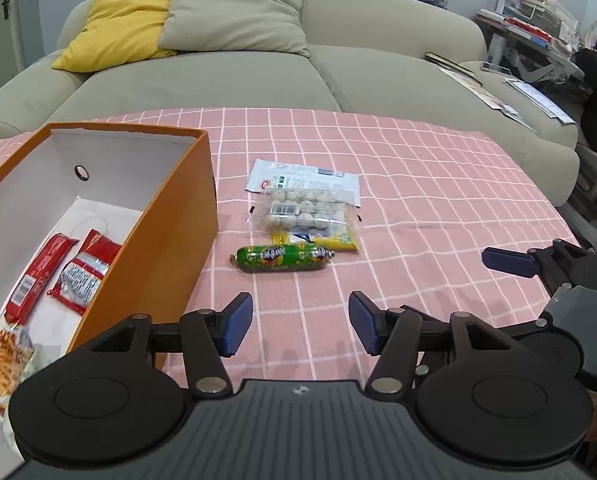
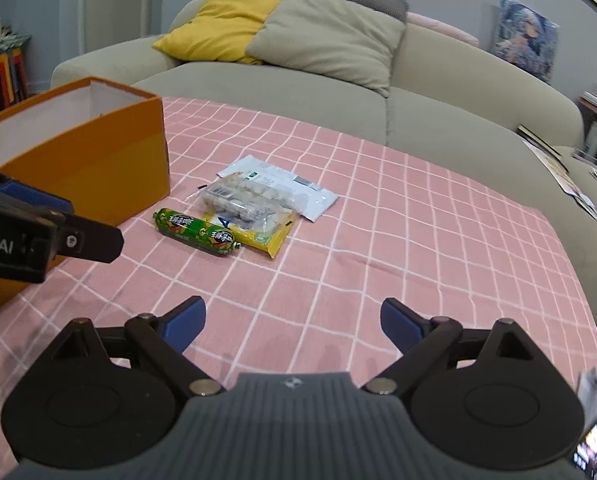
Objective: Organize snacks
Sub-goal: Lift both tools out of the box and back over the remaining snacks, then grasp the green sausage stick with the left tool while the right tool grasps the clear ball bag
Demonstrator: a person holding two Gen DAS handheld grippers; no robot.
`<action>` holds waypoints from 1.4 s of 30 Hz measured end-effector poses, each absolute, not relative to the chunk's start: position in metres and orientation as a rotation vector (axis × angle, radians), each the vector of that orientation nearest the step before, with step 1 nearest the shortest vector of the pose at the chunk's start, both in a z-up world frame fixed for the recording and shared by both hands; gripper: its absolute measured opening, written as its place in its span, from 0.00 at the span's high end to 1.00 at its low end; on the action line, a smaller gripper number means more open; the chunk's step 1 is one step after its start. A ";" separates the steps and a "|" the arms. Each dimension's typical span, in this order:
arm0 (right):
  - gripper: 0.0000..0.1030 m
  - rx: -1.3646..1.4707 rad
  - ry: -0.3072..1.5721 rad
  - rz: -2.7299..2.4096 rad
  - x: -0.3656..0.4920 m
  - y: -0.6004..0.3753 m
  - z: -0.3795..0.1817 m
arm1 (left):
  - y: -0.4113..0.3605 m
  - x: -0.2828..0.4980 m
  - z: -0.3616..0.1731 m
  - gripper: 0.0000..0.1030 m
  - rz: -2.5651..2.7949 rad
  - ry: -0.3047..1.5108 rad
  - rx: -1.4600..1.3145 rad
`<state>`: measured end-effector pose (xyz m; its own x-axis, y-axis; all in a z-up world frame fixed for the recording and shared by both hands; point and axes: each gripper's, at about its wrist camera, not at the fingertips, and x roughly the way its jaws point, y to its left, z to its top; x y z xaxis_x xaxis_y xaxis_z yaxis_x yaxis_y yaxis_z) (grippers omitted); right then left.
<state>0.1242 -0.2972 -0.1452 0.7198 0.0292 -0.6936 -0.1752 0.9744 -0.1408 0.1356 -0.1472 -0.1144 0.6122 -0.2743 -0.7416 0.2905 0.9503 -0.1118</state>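
Observation:
On the pink checked cloth (image 1: 418,184) lies a green sausage (image 1: 283,258) (image 2: 196,232). Just behind it sit a clear bag of pale balls (image 1: 304,212) (image 2: 246,200), a yellow packet (image 1: 330,242) (image 2: 262,236) and a white packet (image 1: 302,174) (image 2: 282,186), overlapping. An orange box (image 1: 166,224) (image 2: 98,168) stands on the left, with red packets (image 1: 58,276) inside. My left gripper (image 1: 300,326) hangs open short of the sausage, nothing between its fingers. My right gripper (image 2: 292,326) is open too, empty, nearer than the snacks; it also shows at the right edge of the left wrist view.
A beige sofa (image 1: 338,76) with a yellow cushion (image 1: 126,24) and a grey cushion (image 1: 238,12) stands behind the table. Papers and books (image 1: 498,92) lie on its right end. A striped snack bag (image 1: 6,356) sits at the near end of the box.

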 end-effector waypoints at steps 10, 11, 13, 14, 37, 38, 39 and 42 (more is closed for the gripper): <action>0.29 -0.328 0.758 0.209 0.177 -0.288 -0.164 | -0.153 0.176 -0.130 0.43 -0.303 0.913 -0.026; 0.32 -0.333 0.755 0.224 0.182 -0.288 -0.165 | -0.152 0.179 -0.132 0.43 -0.301 0.921 -0.037; 0.32 -0.350 0.741 0.249 0.192 -0.289 -0.166 | -0.151 0.185 -0.135 0.43 -0.284 0.938 -0.062; 0.32 -0.358 0.732 0.267 0.197 -0.289 -0.166 | -0.150 0.188 -0.137 0.43 -0.274 0.946 -0.075; 0.38 -0.339 0.811 0.542 0.258 -0.297 -0.183 | -0.141 0.229 -0.156 0.44 -0.210 1.066 -0.319; 0.38 -0.328 0.814 0.524 0.255 -0.297 -0.184 | -0.141 0.229 -0.159 0.44 -0.202 1.073 -0.338; 0.39 -0.319 0.814 0.506 0.250 -0.297 -0.184 | -0.140 0.230 -0.161 0.44 -0.195 1.078 -0.355; 0.40 -0.296 0.815 0.444 0.233 -0.293 -0.186 | -0.141 0.230 -0.165 0.44 -0.179 1.086 -0.381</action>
<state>0.2326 -0.2931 -0.1859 0.6022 0.2660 -0.7528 -0.4885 0.8685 -0.0839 0.2304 -0.1412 -0.1649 0.4596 -0.3257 -0.8262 -0.0435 0.9209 -0.3872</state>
